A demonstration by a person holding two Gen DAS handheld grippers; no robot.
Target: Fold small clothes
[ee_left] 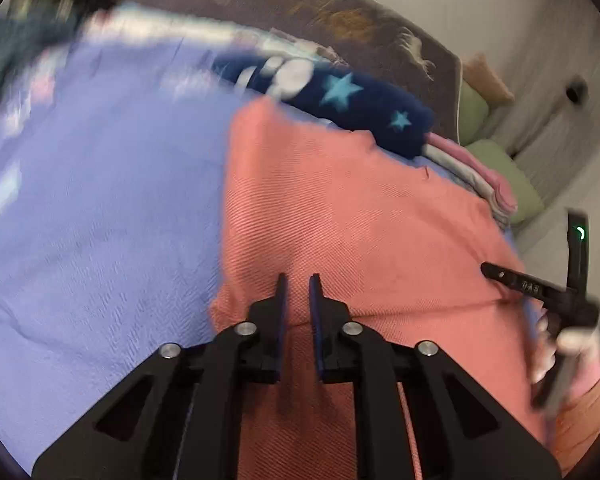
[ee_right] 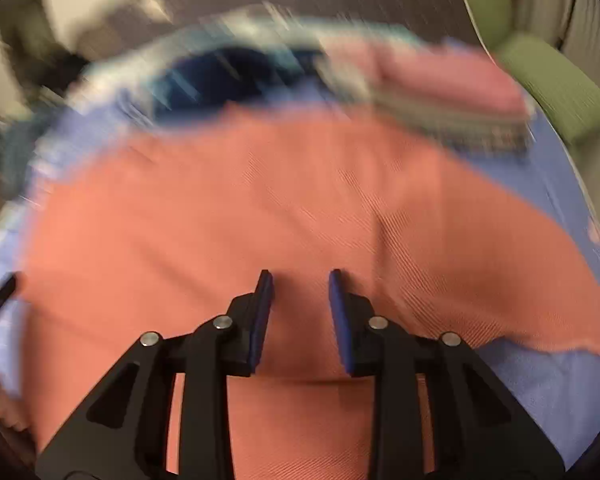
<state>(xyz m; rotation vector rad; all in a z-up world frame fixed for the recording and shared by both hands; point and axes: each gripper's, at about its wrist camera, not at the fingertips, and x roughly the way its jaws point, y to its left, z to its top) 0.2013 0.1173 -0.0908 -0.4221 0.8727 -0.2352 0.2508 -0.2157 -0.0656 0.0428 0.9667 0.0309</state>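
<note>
A salmon-pink woven cloth [ee_left: 340, 208] lies spread on the blue bedspread [ee_left: 100, 220]. My left gripper [ee_left: 298, 280] hovers over the cloth's near left part, jaws a narrow gap apart with nothing between them. In the right wrist view the same cloth [ee_right: 280, 200] fills the middle. My right gripper [ee_right: 300, 278] is open above it, empty. The right gripper also shows in the left wrist view [ee_left: 540, 292] at the cloth's right edge. Both views are motion-blurred.
A navy fleece with teal stars [ee_left: 340, 92] lies beyond the cloth. A stack of folded pink and grey clothes [ee_right: 452, 92] sits at the back right on the bedspread [ee_right: 540, 380]. Green cushions [ee_right: 552, 80] lie past the bed edge. A dark patterned headboard [ee_left: 340, 12] is behind.
</note>
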